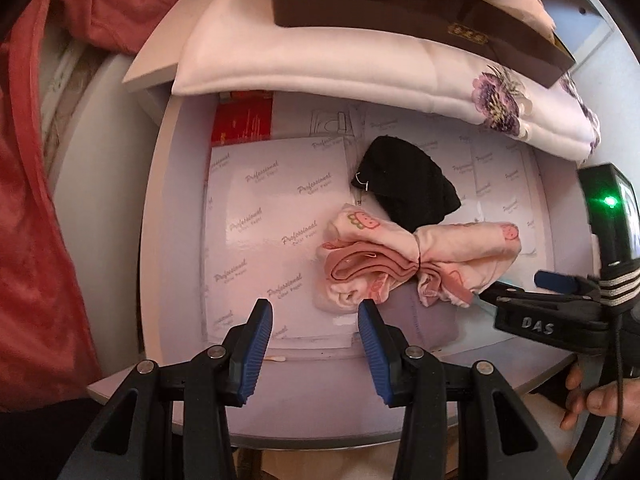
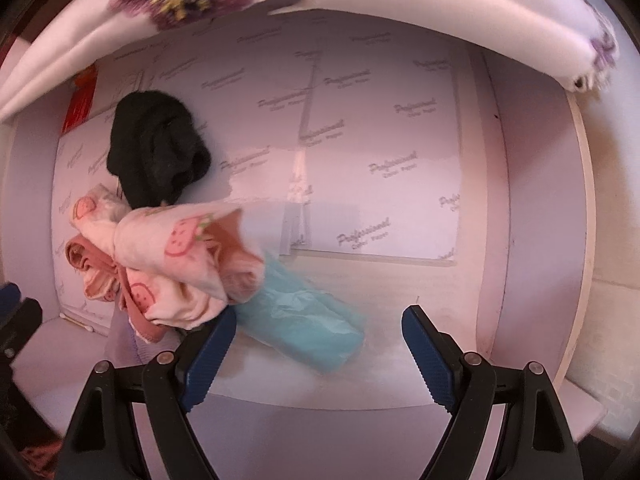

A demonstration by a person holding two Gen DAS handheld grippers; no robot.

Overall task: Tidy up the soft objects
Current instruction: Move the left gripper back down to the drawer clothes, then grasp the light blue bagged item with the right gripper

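pale lilac drawer (image 1: 176,240) lined with sheets (image 1: 276,200) printed "professional". left hand-held gripper (image 1: 316,316) half-open and empty; right hand-held gripper (image 2: 320,320) wide, empty, marked "das".

Pale lilac drawer (image 1: 160,208) lay open, floor lined with white sheets (image 1: 276,200) printed "Professional". Red packet (image 1: 242,122) sat at rear left corner. Dark brown box (image 1: 384,4) rested on ledge above. Lighting soft, pinkish.
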